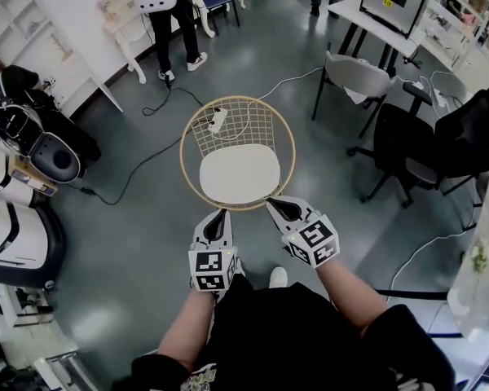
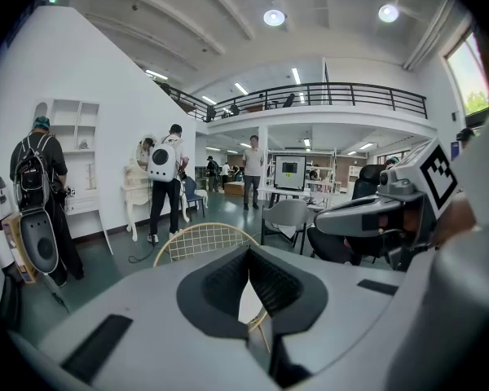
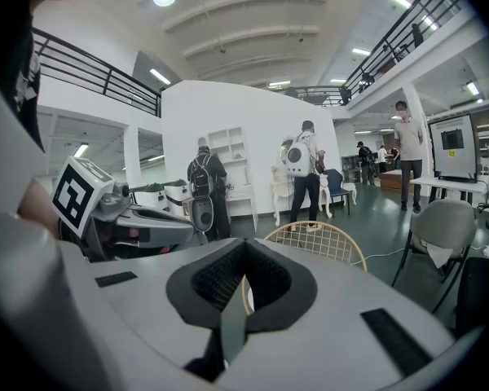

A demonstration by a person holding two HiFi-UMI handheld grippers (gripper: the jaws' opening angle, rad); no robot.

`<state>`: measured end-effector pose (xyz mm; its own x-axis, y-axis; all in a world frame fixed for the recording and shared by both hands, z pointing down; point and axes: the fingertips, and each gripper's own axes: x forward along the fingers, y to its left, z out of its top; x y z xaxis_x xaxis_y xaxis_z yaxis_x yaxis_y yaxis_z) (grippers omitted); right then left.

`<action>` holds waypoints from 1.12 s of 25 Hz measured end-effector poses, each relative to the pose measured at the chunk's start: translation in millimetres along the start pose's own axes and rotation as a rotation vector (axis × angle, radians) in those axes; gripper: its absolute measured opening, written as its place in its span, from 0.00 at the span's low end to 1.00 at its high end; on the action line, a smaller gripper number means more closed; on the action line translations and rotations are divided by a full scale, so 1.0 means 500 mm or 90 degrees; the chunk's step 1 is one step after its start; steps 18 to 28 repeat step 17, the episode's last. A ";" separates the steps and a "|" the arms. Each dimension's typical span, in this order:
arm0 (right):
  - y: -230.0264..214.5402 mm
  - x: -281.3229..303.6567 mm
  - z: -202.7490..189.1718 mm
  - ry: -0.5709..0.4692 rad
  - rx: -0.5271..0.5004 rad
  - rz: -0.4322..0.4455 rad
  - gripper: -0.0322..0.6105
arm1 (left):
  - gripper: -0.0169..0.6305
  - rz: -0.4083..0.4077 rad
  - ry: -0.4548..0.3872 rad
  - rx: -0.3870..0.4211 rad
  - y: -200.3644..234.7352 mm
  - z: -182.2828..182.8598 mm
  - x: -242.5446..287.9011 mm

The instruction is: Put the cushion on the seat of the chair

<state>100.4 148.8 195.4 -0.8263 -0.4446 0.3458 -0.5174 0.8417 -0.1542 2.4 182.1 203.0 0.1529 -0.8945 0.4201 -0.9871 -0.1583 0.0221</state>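
While you look down at the chair [image 1: 243, 125], your left gripper [image 1: 218, 217] has its jaws pressed together with nothing between them, and its tip is just beside the near rim. The cushion [image 1: 239, 176] lies flat on the seat, inside the round frame. Its long axis runs across, from left to right. Your right gripper [image 1: 274, 206] is also closed and empty, with its tip at the rim near the cushion's right corner.

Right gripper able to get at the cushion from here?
Probably yes: the cushion lies bare on the chair, and the right gripper sits at its front rim, nothing between. Jaws are shut, so open first.
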 end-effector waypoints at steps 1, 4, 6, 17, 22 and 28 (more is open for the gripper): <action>0.000 -0.001 0.000 0.000 0.000 0.000 0.07 | 0.05 0.000 0.000 0.000 -0.001 0.000 0.000; -0.002 -0.003 0.000 -0.001 0.000 0.001 0.07 | 0.05 0.000 -0.002 0.000 -0.005 0.001 0.001; 0.001 -0.003 -0.002 0.000 0.001 0.002 0.07 | 0.05 0.001 -0.002 0.002 -0.006 0.000 0.000; 0.015 0.004 -0.007 0.000 0.004 0.008 0.07 | 0.05 0.004 0.003 0.002 -0.001 -0.012 -0.015; 0.015 0.004 -0.007 0.000 0.004 0.008 0.07 | 0.05 0.004 0.003 0.002 -0.001 -0.012 -0.015; 0.015 0.004 -0.007 0.000 0.004 0.008 0.07 | 0.05 0.004 0.003 0.002 -0.001 -0.012 -0.015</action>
